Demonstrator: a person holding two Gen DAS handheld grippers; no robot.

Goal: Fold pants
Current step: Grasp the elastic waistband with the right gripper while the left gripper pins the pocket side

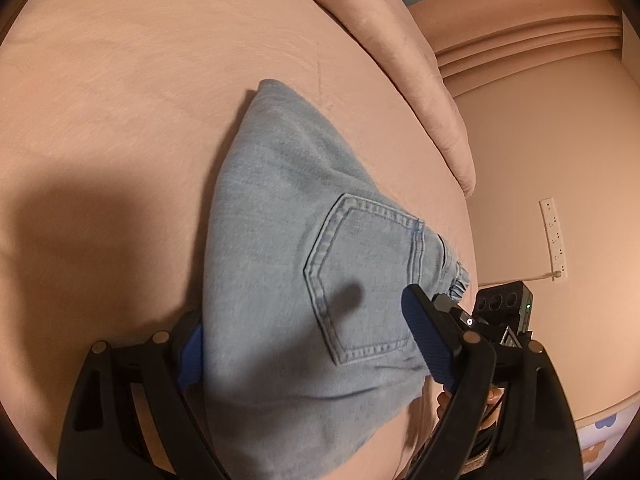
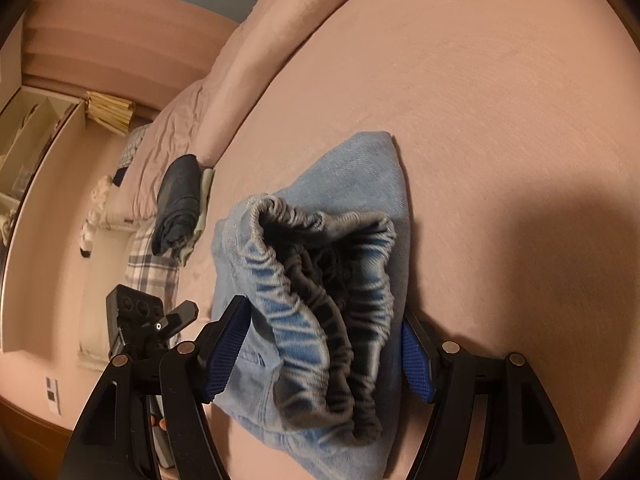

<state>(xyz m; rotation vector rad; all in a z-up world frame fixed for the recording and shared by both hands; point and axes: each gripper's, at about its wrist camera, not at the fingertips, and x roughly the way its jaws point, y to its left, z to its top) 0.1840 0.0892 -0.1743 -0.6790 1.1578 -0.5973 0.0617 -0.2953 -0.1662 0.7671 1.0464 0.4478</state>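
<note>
Both grippers, left gripper [image 1: 304,336] and right gripper [image 2: 324,348], clamp the folded jeans [image 1: 288,216] across their width so I can carry the bundle over the bed [image 1: 120,80].

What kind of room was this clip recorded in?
Most likely a bedroom. The folded jeans lie on a wide pink bed cover, with a rolled pink duvet beside them and other folded clothes stacked further along.
</note>
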